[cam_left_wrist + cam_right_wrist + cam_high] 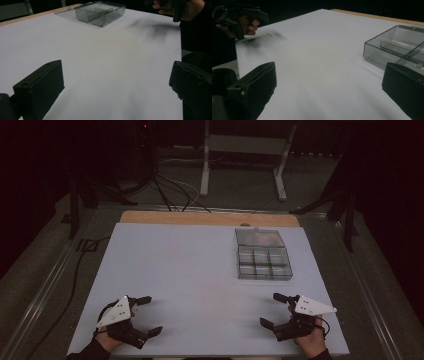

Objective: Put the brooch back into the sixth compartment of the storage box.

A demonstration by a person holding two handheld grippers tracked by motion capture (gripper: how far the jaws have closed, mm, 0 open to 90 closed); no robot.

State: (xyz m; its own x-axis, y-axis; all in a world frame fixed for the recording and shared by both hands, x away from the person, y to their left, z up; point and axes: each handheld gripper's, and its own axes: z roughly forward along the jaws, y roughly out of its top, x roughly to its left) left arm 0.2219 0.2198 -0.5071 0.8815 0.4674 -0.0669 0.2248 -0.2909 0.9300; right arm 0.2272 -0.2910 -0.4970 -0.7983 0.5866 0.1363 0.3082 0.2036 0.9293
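A clear grey compartment box (263, 261) with its lid folded back lies on the white board (190, 270), right of the middle. Its near wall (100, 15) appears far off in the left gripper view, and its corner (387, 50) close by in the right gripper view. My left gripper (149, 315) rests at the board's front left, jaws wide apart and empty. At the front right my right gripper (272, 310) is likewise open, with nothing between its jaws. A tiny pale object (269, 34) lies on the board near the left hand.
A wooden strip (210, 218) runs along the board's far edge. Beyond the table are cables (170, 190) on the floor and a white stand (245, 150). Dark rails flank the board on both sides.
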